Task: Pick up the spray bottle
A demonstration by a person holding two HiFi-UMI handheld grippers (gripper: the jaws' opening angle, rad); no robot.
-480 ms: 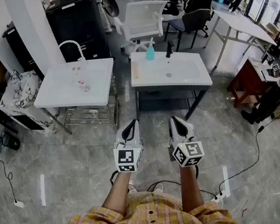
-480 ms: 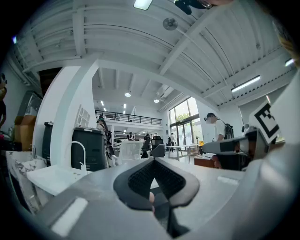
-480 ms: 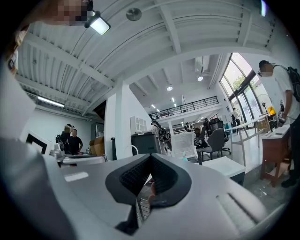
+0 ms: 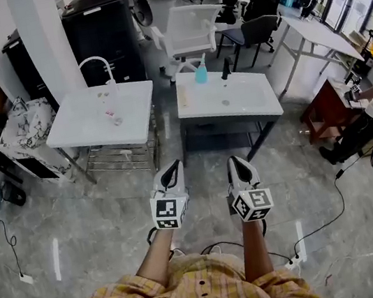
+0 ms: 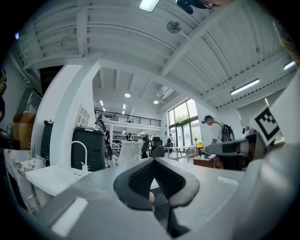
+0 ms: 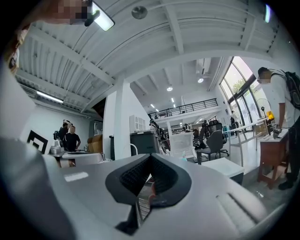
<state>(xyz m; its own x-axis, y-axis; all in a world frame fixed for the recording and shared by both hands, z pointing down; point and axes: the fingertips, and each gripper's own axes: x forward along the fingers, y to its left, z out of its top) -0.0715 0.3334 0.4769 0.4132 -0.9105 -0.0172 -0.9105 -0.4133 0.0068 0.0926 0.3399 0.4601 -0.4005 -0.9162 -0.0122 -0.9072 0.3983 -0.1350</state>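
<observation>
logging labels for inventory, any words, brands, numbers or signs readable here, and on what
No readable words, brands or numbers in any view.
Cubes on the left gripper and right gripper: square black-and-white marker patterns, not text.
On the spray bottle: any label is too small to read.

Ahead of me a left basin (image 4: 90,125) and a right basin (image 4: 249,99) stand side by side, with a black cabinet (image 4: 101,39) and a white chair (image 4: 191,27) behind them.

I am logging a teal spray bottle (image 4: 200,73), a white worktop (image 4: 253,104), a grey marbled floor (image 4: 97,209), and my yellow plaid shirt (image 4: 196,293).
</observation>
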